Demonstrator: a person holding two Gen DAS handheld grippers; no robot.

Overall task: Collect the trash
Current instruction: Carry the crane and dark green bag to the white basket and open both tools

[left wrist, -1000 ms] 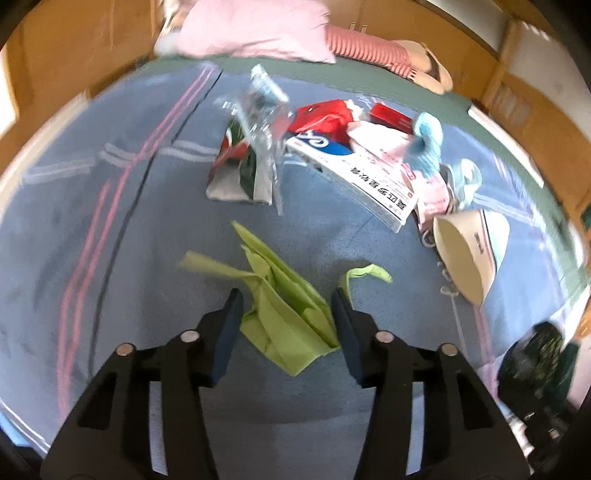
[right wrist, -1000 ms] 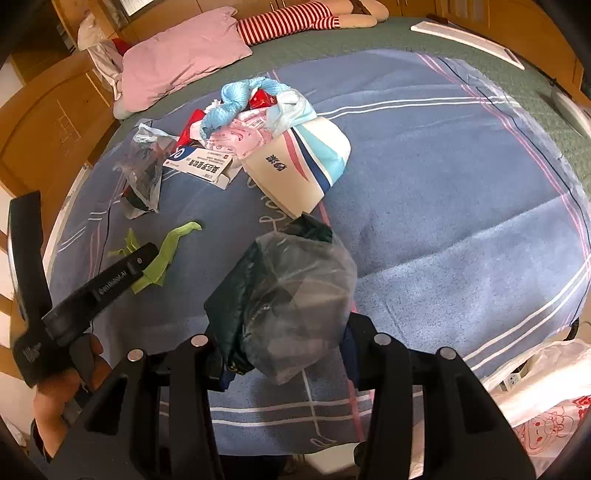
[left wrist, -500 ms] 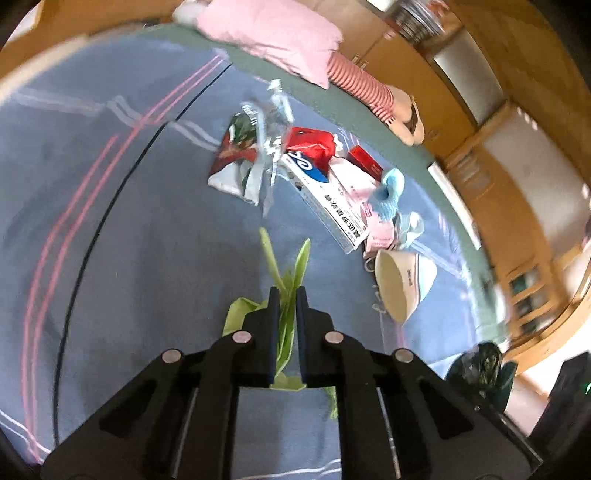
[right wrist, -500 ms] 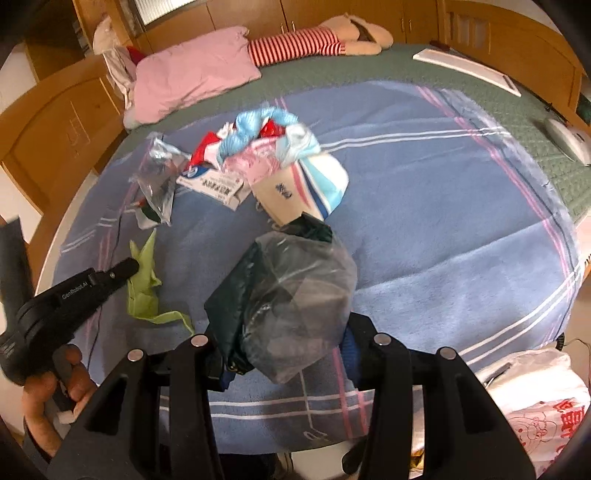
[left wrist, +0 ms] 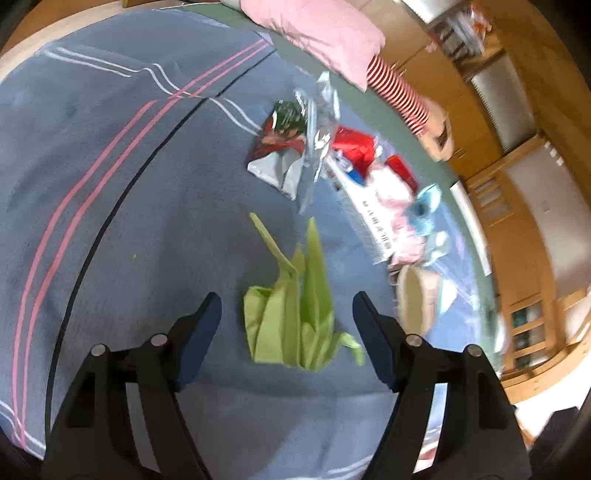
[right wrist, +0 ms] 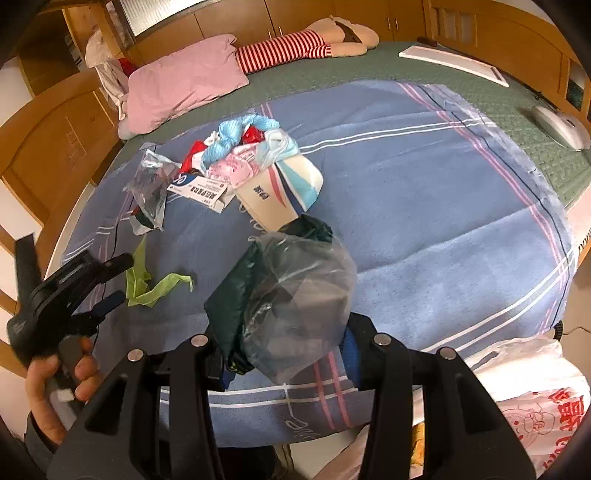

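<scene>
**Green scrap loose, bundle held**

At left in the right wrist view, the left gripper (right wrist: 110, 278) has just been opening; its jaws straddle the green wrapper (left wrist: 291, 321) on the blue blanket (left wrist: 110, 221), not touching it. Centre, the right gripper (right wrist: 284, 354) clamps a dark bag bundle (right wrist: 284, 302), probably for carrying to the white sack (right wrist: 532, 398) at lower right.

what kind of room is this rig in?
Most likely a bedroom: the trash lies on a blue striped blanket spread over a bed, with a pink pillow at its head and wooden cabinets behind.

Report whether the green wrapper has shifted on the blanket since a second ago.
Yes. The green wrapper, bunched by the left gripper, now lies farther from the clear bag, and nearer the blanket's front edge.
</scene>
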